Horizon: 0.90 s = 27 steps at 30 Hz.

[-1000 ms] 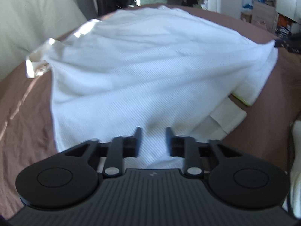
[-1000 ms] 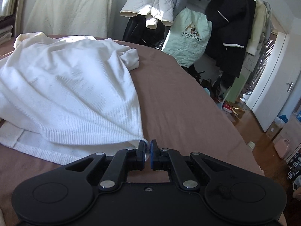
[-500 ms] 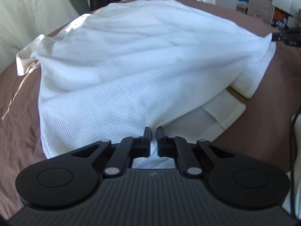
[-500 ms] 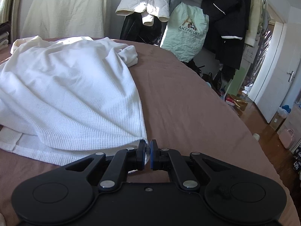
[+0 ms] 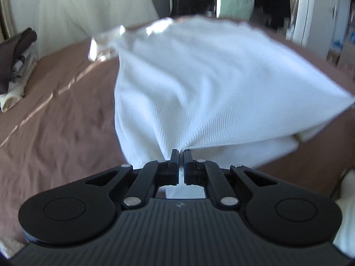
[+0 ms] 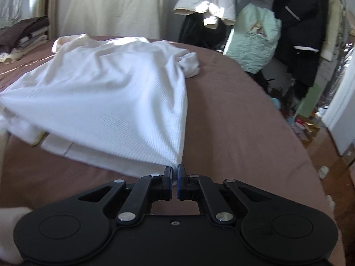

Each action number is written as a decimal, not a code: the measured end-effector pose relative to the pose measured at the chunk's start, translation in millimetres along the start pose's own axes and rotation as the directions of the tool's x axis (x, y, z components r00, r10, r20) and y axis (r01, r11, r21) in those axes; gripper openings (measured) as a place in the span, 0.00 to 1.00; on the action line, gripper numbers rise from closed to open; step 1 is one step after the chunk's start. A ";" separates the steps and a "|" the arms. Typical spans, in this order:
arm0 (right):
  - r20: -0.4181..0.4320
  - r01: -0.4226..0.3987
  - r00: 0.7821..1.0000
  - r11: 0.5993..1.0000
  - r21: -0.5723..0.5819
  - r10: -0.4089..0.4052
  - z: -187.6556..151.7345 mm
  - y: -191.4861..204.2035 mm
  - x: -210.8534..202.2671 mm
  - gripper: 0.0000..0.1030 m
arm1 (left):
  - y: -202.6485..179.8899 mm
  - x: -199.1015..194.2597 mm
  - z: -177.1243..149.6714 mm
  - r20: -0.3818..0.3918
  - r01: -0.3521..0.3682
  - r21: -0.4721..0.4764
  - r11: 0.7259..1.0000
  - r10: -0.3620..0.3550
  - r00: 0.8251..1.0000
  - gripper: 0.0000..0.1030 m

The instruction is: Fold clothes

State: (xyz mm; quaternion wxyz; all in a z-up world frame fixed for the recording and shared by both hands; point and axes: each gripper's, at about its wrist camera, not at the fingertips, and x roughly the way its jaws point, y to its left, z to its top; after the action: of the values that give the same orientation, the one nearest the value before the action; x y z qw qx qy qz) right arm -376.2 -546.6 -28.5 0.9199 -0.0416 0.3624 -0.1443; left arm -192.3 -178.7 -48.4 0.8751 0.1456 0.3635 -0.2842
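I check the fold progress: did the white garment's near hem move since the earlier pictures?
Yes. The white garment hem, pinched by the left gripper, has lifted off the brown bedsheet.

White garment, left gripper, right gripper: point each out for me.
White garment (image 6: pixel 106 102), right wrist view, on the raised top layer.
Left gripper (image 5: pixel 181 155), left wrist view, between fingertips shut on garment.
Right gripper (image 6: pixel 174 171), right wrist view, between fingertips shut on garment.

two close downward wrist views, shared white garment (image 5: pixel 213 84)
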 end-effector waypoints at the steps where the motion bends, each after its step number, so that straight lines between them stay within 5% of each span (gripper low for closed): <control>1: -0.008 0.006 1.000 1.000 -0.010 -0.006 -1.6 3.1 2.8 0.03 | -2.4 -2.7 -0.4 0.005 0.003 -0.001 1.000 -0.003 1.000 0.03; 5: 0.011 0.046 0.999 0.999 0.007 -0.046 4.5 1.3 -2.3 0.03 | -10.3 -21.1 -1.0 0.047 0.000 -0.005 1.000 0.001 0.999 0.03; 12: -0.064 0.088 0.994 0.996 -0.004 -0.088 -8.1 0.4 12.4 0.03 | -11.5 10.9 -13.4 -0.128 -0.083 0.010 0.997 0.083 0.988 0.06; 17: -0.104 0.057 0.993 0.998 -0.003 -0.057 -5.7 9.3 10.6 0.03 | 0.4 -15.4 -2.1 0.005 -0.046 -0.043 0.998 0.047 0.999 0.07; 19: -0.108 0.071 0.991 0.997 -0.028 -0.074 -1.4 9.2 8.7 0.03 | 5.9 -16.3 5.0 0.022 -0.074 -0.044 0.996 0.075 0.997 0.14; 22: -0.134 0.083 0.988 0.996 0.041 -0.076 0.8 -3.5 7.0 0.08 | 20.5 -6.5 19.4 -0.011 -0.116 -0.084 0.990 0.115 0.993 0.37; 24: -0.138 0.073 0.989 0.988 0.133 -0.055 0.8 -15.1 4.1 0.22 | 33.8 1.1 26.8 -0.039 -0.095 -0.137 0.986 0.090 0.995 0.52; 27: -0.063 -0.014 0.997 0.948 0.319 0.036 4.9 -32.1 -5.3 0.35 | 58.1 24.4 35.0 -0.119 -0.022 -0.250 0.968 -0.009 0.993 0.55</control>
State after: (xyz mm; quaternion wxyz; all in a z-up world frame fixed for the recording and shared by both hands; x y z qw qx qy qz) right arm -384.1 -575.8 -15.6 0.9035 0.1168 0.3659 -0.1903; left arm -123.9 -158.2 -39.0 0.8642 0.0518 0.4476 -0.2240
